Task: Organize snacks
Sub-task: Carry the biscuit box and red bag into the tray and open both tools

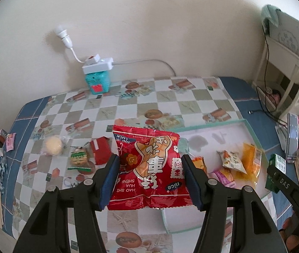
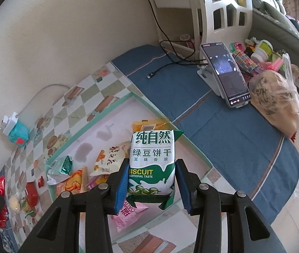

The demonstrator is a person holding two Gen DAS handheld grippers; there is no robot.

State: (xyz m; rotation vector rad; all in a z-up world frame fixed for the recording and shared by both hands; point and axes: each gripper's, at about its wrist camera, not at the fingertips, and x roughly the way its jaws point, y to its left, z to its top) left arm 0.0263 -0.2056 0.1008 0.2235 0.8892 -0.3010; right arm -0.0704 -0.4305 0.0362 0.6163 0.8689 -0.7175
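Between the blue, ridged rubbery pads of the matt black plastic left gripper (image 1: 150, 176) sits a glossy, crinkled red foil snack bag (image 1: 148, 168). The matt black plastic right gripper (image 2: 152, 181) has the same blue pads on a smooth, shiny green-and-white plastic biscuit pack (image 2: 151, 162). Beyond both jaws lie a slick checked vinyl tablecloth (image 1: 128, 105) and a matt teal-rimmed cardboard box lid (image 2: 98, 126).

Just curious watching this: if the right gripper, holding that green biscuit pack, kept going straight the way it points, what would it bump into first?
Probably the snacks in the shallow tray. The right gripper, shut on the green biscuit pack, points down at the orange packet and white packet there; depth is hard to judge.
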